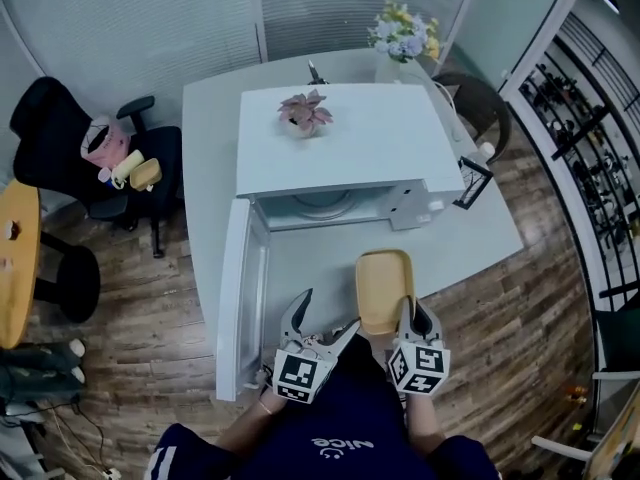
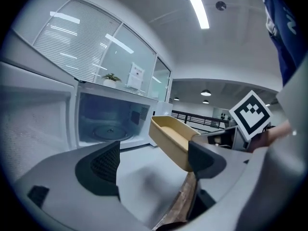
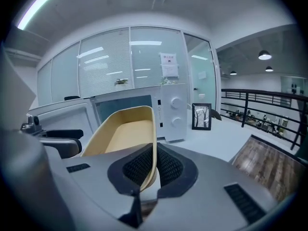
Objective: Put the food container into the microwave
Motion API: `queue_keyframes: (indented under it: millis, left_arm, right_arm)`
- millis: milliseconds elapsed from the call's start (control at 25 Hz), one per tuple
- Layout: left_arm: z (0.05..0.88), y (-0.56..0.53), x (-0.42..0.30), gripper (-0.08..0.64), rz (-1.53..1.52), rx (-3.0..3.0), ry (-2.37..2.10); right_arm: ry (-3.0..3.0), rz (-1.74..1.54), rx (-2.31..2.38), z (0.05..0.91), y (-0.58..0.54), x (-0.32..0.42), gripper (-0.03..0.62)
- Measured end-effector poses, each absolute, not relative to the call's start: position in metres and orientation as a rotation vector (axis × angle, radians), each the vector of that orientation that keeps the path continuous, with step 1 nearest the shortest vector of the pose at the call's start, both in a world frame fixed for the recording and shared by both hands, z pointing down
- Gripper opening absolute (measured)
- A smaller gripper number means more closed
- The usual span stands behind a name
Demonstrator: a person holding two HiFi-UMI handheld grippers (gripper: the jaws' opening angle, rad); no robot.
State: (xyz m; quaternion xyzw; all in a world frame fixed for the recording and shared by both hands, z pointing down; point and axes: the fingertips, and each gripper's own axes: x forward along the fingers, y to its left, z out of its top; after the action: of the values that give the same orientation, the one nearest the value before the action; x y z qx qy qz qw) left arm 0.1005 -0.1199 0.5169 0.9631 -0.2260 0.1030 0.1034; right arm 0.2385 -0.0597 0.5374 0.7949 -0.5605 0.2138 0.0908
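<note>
A tan, empty food container [image 1: 385, 286] hangs over the grey table's near edge, in front of the white microwave [image 1: 340, 138]. The microwave door [image 1: 240, 298] is swung open to the left, so the cavity with its turntable [image 1: 322, 205] shows. My right gripper [image 1: 414, 315] is shut on the container's near rim, and in the right gripper view its pads [image 3: 168, 167] pinch the container [image 3: 122, 134] wall. My left gripper [image 1: 326, 318] is beside it on the left, open and empty. In the left gripper view the container [image 2: 168, 136] floats to the right of the open cavity [image 2: 108, 124].
A pink flower [image 1: 305, 113] sits on top of the microwave. A vase of flowers [image 1: 403, 36] stands behind it and a picture frame [image 1: 472, 181] stands to its right. A black office chair [image 1: 90, 158] stands at the left of the table [image 1: 470, 238].
</note>
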Motion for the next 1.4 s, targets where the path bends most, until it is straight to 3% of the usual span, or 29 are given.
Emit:
queue_keyframes:
  millis: [680, 1400]
  left_arm:
    - [0.505, -0.169, 0.097, 0.425, 0.299, 2.751, -0.998]
    - [0.510, -0.195, 0.088, 0.425, 0.304, 2.678, -1.148]
  right_arm:
    - [-1.843, 0.757, 2.041, 0.547, -0.161, 0.262, 0.021]
    - [-1.911, 0.597, 1.907, 0.554, -0.278, 0.241, 0.023]
